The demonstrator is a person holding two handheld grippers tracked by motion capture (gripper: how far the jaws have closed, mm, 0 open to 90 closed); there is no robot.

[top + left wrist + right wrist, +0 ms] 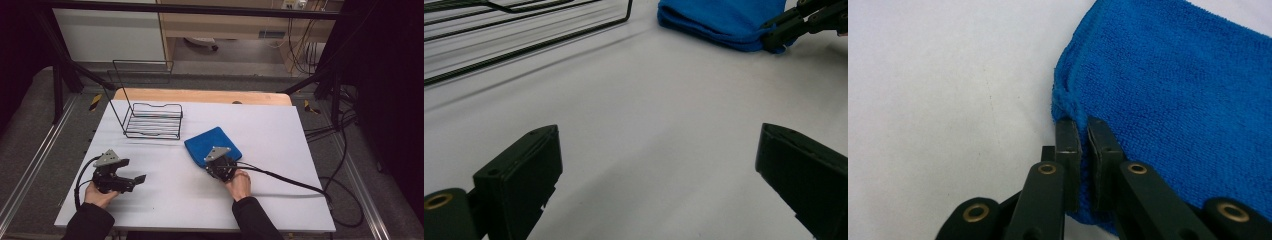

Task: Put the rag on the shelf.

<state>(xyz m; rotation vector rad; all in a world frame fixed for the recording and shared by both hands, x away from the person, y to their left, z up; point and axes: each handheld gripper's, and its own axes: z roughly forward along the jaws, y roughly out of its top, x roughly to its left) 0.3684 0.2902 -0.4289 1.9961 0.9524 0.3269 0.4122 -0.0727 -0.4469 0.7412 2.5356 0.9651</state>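
Folded blue microfibre cloth point(212, 145) lying flat on the white table top point(280, 150), a little right of the middle, just in front and to the right of the black wire rack point(152, 120), apart from it. Right gripper point(218, 166) set at the cloth's near corner, held in the person's right hand point(239, 184), cable point(285, 177) trailing off to the right across the table. In the right gripper view, right gripper point(1083, 132) clenched tight on the cloth point(1178, 100), both jaws pressed together with a pinch of the hemmed corner edge squeezed between them, the cloth bunched slightly at that spot and the rest spread out flat beyond. No earlier look at the jaws to compare. Left gripper point(137, 179) well apart from the cloth, low over the bare table at the left, held in the left hand point(97, 195), pointing right toward the cloth. In the left gripper view, left gripper point(659, 150) released, jaws standing wide with nothing between them but white table point(649, 125); farther off, the cloth point(719, 20) at upper right with the other gripper point(774, 40) biting its corner, and the wire rack point(524, 30) at upper left.
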